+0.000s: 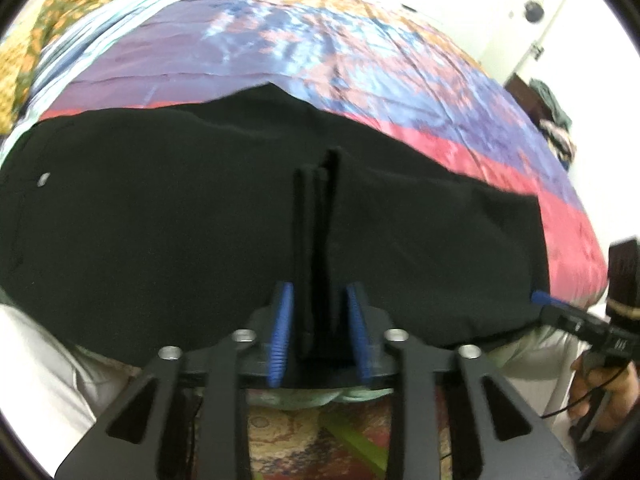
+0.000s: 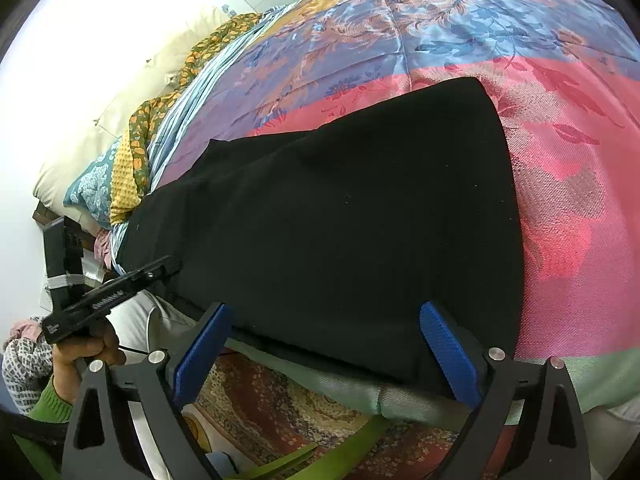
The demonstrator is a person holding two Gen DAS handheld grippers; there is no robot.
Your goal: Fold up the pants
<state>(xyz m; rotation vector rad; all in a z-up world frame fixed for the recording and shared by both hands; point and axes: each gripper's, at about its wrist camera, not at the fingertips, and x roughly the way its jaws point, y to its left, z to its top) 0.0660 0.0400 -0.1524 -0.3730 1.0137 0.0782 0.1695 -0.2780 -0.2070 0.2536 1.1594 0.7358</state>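
Note:
Black pants [image 1: 160,220] lie flat across the near edge of a bed, and they also show in the right wrist view [image 2: 340,216]. My left gripper [image 1: 320,320] is shut on a pinched-up ridge of the pants' near edge, which stands between its blue pads [image 1: 282,332]. My right gripper [image 2: 324,344] is open, its blue pads [image 2: 448,352] spread wide on either side of the pants' near edge, holding nothing. Each gripper shows in the other's view: the right one [image 1: 568,316] at the pants' right end, the left one [image 2: 120,284] at their left.
A satin bedspread [image 2: 560,160] in pink, blue and orange covers the bed. Pillows and patterned bedding [image 2: 132,140] lie at the head. A patterned rug [image 2: 300,420] covers the floor below the bed edge. A dark stand with clothes [image 1: 552,112] stands by a white wall.

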